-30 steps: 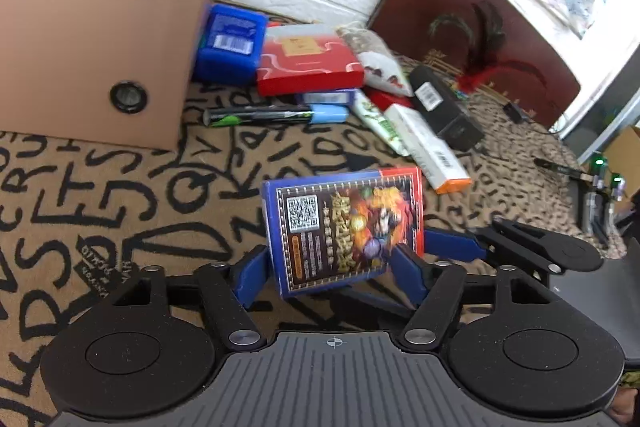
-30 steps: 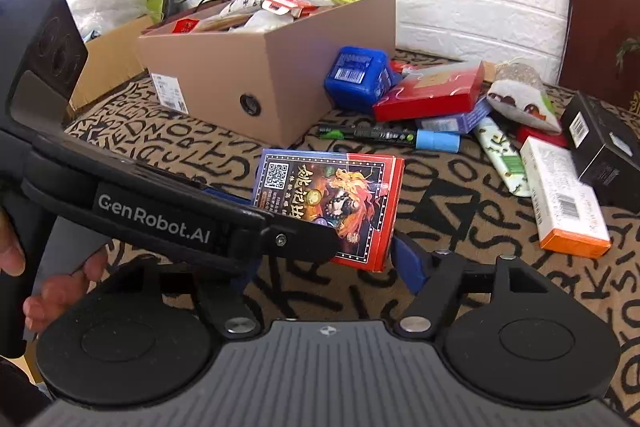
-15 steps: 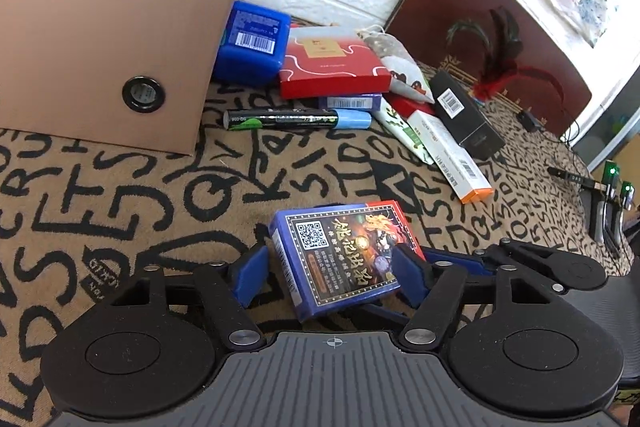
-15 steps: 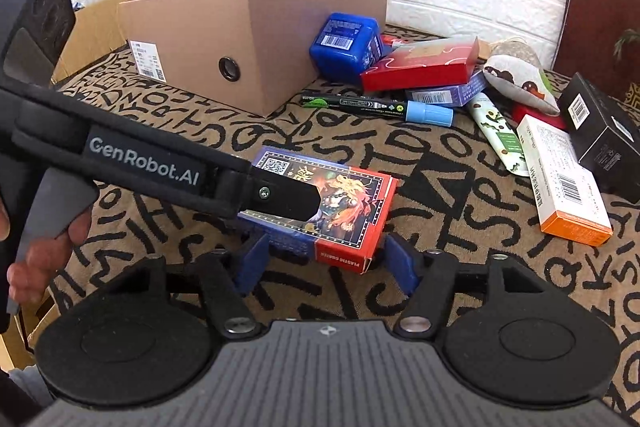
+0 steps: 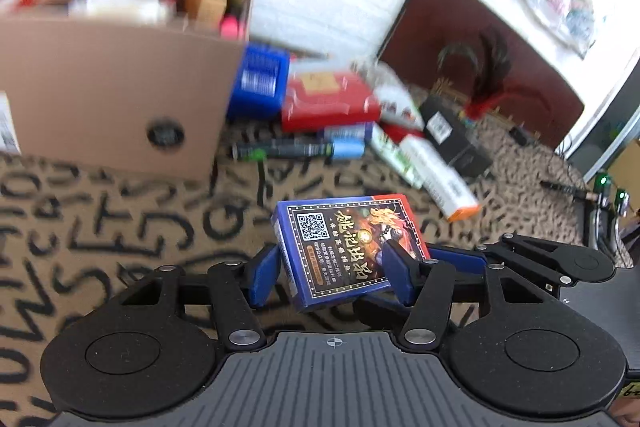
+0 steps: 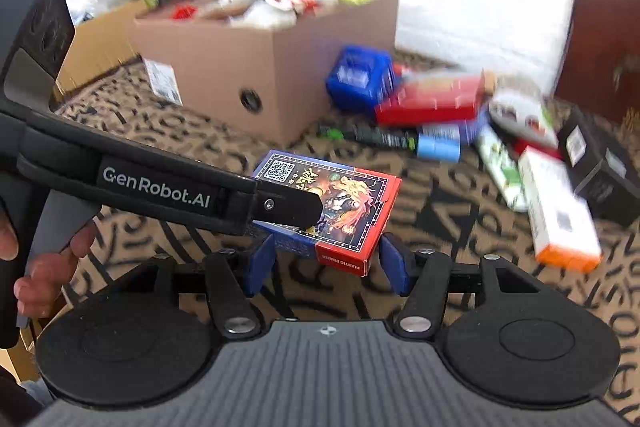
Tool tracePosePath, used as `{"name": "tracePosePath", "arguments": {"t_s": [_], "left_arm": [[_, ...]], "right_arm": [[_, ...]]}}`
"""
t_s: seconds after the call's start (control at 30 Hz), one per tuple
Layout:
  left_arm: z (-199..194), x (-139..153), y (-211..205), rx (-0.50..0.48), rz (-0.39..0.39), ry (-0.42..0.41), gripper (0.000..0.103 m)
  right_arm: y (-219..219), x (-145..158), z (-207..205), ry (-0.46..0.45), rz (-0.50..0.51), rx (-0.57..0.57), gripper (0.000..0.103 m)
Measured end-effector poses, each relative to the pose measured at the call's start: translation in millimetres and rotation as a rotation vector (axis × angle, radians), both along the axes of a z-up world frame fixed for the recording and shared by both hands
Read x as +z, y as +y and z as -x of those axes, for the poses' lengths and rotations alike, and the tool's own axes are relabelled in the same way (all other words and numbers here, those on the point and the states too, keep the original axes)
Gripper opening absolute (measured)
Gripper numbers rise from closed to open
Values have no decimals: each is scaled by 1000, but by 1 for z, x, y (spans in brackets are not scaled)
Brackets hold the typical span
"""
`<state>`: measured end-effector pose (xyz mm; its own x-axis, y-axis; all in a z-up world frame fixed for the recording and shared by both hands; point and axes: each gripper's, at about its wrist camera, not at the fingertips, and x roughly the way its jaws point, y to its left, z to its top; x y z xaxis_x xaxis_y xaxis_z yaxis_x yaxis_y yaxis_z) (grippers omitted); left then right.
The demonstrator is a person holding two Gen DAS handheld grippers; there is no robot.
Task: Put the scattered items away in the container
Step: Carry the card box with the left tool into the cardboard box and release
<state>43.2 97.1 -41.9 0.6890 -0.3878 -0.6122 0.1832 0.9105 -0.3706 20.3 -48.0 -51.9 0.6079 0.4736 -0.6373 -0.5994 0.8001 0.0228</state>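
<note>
My left gripper (image 5: 330, 277) is shut on a blue and red card box (image 5: 346, 247) with a QR code and holds it tilted above the patterned carpet. The card box (image 6: 344, 203) also shows in the right wrist view, with the left gripper's black arm (image 6: 160, 187) across its left part. My right gripper (image 6: 326, 263) is open just in front of the box and does not hold it. The cardboard container (image 5: 112, 87), full of items, stands at the far left; in the right wrist view the container (image 6: 256, 63) is ahead.
Scattered items lie right of the container: a blue box (image 5: 260, 83), a red flat box (image 5: 328, 101), a dark marker (image 5: 296, 150), a white box with an orange end (image 5: 440, 175), a black box (image 5: 452, 135). A brown board (image 5: 480, 67) leans on the wall.
The left gripper has lifted the card box off the carpet and both views have swung; the background is blurred with motion. The right gripper stays open beside the box.
</note>
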Motion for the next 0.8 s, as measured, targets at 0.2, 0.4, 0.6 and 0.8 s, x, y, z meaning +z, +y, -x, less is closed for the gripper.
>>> {"name": "tracePosePath", "arguments": {"t_s": [0.2,0.4,0.6,0.8], "left_arm": [[0,51,22,41,-5,-115,64],[-20,97,54,90,-70,-218,67],[-62,107,93,140,-68,-210,69],[-96,87,107,126,-111,-138,86]], "right_arm": [[16,45,-6,-101,-51,36,63],[56,82,-37,-174,-78,68,63],[102,87,-78,-160,-117,71,63],[123,66,-103,-112,-78,90,83]]}}
